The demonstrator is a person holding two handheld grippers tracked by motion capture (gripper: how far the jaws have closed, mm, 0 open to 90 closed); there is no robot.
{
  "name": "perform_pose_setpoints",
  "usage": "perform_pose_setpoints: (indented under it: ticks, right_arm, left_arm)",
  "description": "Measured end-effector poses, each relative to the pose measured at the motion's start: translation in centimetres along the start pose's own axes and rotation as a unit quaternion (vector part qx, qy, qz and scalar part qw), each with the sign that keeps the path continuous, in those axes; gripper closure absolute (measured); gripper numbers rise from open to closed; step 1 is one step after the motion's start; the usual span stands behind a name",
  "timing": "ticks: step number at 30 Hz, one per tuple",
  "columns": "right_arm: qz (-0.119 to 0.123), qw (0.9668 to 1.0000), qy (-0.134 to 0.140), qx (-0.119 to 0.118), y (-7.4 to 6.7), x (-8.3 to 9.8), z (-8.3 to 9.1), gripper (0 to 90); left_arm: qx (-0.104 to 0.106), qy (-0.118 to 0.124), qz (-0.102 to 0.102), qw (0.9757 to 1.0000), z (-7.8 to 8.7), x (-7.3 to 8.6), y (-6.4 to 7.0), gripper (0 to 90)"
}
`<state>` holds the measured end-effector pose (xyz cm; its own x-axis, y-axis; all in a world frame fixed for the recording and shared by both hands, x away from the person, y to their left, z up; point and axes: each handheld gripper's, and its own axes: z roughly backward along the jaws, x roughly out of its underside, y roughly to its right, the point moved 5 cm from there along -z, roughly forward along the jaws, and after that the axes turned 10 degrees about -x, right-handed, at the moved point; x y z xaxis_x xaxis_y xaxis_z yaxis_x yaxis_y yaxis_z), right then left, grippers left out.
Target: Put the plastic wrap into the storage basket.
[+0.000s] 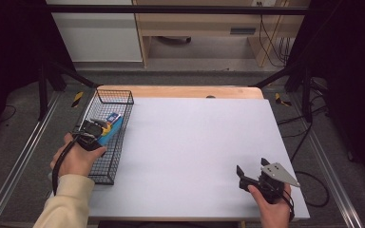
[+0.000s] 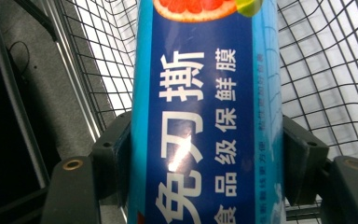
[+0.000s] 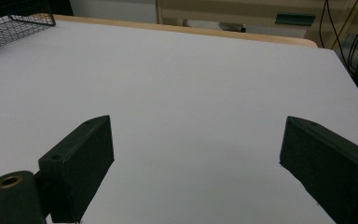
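Starting at the left edge of the white table (image 1: 195,142), you've got a long black wire mesh basket (image 1: 105,175) running near to far, and the left gripper (image 1: 99,130) is hanging over the middle of it, clamped tight on a long blue cardboard box of cling film (image 2: 200,116) with white Chinese lettering and a grapefruit picture at its far end. The left gripper view has both black pads pressed flat against the box's sides, mesh all around behind it. Box sits inside the basket's footprint; can't tell if it's touching the bottom. Way over at the near right corner, the right gripper (image 1: 252,170) hovers over bare tabletop, jaws spread wide with nothing between them.
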<state>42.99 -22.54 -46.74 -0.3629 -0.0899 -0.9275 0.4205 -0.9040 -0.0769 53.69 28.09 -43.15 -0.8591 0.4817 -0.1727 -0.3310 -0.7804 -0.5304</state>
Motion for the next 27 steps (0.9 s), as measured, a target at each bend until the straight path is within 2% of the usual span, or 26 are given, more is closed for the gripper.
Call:
perform_pose_setpoints:
  ticks: [7, 11, 16, 17, 21, 27]
  right_arm:
    - [0.0, 1.0, 0.0, 0.0, 0.0, -0.01, 0.02, 10.0]
    - [0.0, 1.0, -0.001, 0.001, 0.02, 0.0, 0.03, 10.0]
    - [0.0, 1.0, 0.0, 0.001, 0.04, 0.0, 0.03, 10.0]
    - [0.0, 1.0, 0.0, 0.001, 0.04, 0.0, 0.02, 10.0]
    - [-0.001, 1.0, -0.001, 0.001, 0.03, 0.01, 0.04, 10.0]
    - [-0.001, 1.0, 0.0, 0.001, 0.05, -0.01, 0.04, 10.0]
  left_arm:
    - [-0.001, -0.005, -0.004, 1.0, -0.17, -0.08, 0.08, 32.0]
    - [-0.001, -0.016, -0.016, 0.9997, -0.27, -0.17, 0.08, 32.0]
    - [0.001, -0.017, -0.012, 0.9998, -0.43, -0.23, 0.16, 32.0]
    - [0.0, -0.02, -0.02, 0.9996, -0.42, -0.24, 0.11, 32.0]
    - [0.0, -0.022, -0.015, 0.9996, -0.53, -0.3, 0.32, 32.0]
    - [0.002, -0.028, -0.025, 0.9993, -0.6, -0.34, 0.25, 31.9]
